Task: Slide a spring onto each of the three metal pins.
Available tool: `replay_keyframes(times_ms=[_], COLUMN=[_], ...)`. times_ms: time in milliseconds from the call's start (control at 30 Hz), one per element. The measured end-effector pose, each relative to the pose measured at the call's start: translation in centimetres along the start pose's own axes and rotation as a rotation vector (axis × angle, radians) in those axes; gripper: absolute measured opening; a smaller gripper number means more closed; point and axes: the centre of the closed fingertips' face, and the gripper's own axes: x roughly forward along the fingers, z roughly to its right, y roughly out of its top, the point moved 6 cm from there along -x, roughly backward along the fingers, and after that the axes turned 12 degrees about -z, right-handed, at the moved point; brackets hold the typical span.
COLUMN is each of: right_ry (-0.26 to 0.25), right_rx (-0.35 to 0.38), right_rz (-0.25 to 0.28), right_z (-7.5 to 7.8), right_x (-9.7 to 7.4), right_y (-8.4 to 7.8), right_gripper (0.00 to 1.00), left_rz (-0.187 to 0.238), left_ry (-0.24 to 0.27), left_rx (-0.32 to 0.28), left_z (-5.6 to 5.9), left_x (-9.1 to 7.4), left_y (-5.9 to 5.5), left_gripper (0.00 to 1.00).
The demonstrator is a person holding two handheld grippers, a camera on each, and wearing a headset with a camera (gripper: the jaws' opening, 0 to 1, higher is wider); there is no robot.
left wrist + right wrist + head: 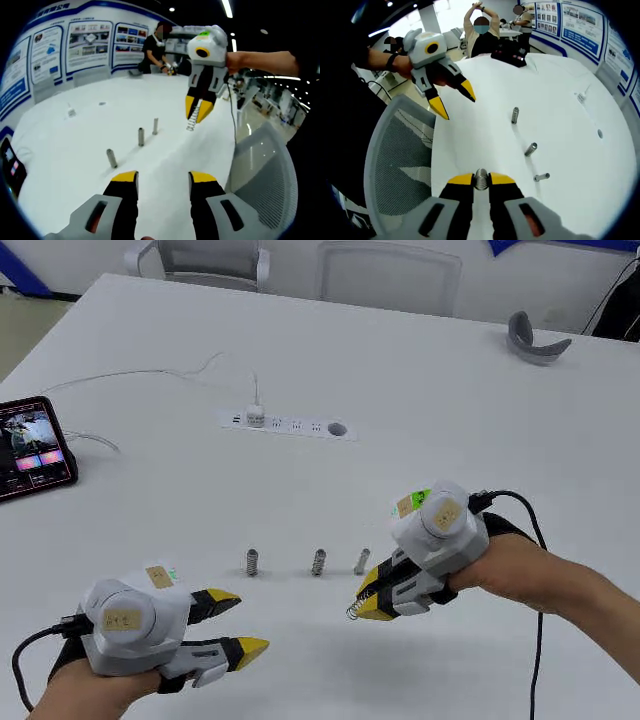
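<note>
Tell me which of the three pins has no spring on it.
The right-end pin, closest to the right tool holding a spring: it looks smooth and thin, while the middle pin and left-end pin show coils.

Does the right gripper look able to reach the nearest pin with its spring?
Probably yes: the right gripper holds the spring near that pin, with bare table between them and the left gripper well aside.

head view: high, looking forward and down across the bench | left gripper view: low, close, faces the pins | right gripper view: low, from the opposite side | all share the pins
</note>
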Motion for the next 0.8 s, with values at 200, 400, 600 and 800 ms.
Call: replay_keyframes(times_ms=[200, 400, 600, 800], right_ry=[-0.020, -0.034, -0.057, -0.095], right_rx=[0.036, 0.048, 0.065, 0.090], right_rz=[-0.010, -0.029, -0.043, -0.054], right_z=[1.1, 2.2, 3.6, 5.3], right_x=[-0.3, -0.4, -0.7, -0.9], right_y=[-0.8, -1.6, -2.3, -2.7], right_gripper=[0.13, 0.13, 0.13, 0.13], left_rz=[0.001, -0.007, -0.016, -0.017], left_ry=[0.030, 0.060, 0.092, 0.113], left_rx=[-0.033, -0.073, -0.102, -0.110], left_z=[-0.6, -1.2, -1.8, -2.5], left_x=[-0.4, -0.9, -1.5, -1.8], left_y=[-0.7, -1.8, -2.5, -2.7], left_gripper=[0.47, 0.52, 0.58, 0.63])
